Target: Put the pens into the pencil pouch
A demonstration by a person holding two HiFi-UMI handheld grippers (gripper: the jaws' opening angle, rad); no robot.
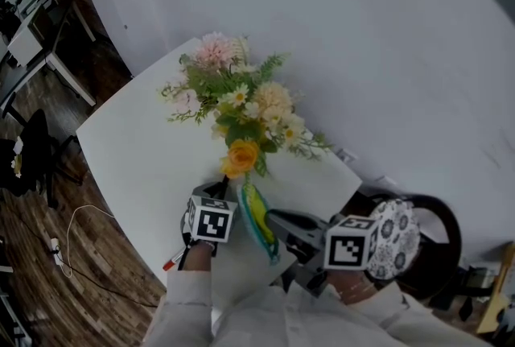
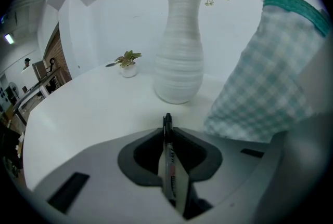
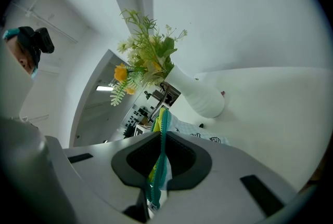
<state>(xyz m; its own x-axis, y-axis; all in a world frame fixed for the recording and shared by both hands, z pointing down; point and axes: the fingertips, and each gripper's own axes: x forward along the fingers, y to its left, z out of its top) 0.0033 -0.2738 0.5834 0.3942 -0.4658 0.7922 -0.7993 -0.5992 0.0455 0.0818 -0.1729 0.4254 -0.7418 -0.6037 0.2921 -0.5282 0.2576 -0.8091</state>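
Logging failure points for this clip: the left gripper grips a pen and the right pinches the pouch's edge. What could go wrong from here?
1. The pen lies lengthwise in the left gripper; it may slide out.
2. The right gripper pinches only the teal zipper edge of the pouch, so the mouth may sag shut.
3. The vase stands close by; a swing could tip it.

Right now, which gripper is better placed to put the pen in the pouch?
Left gripper: its fingers clamp the pen beside the pouch. The right gripper is taken, pinching the pouch's zipper edge.
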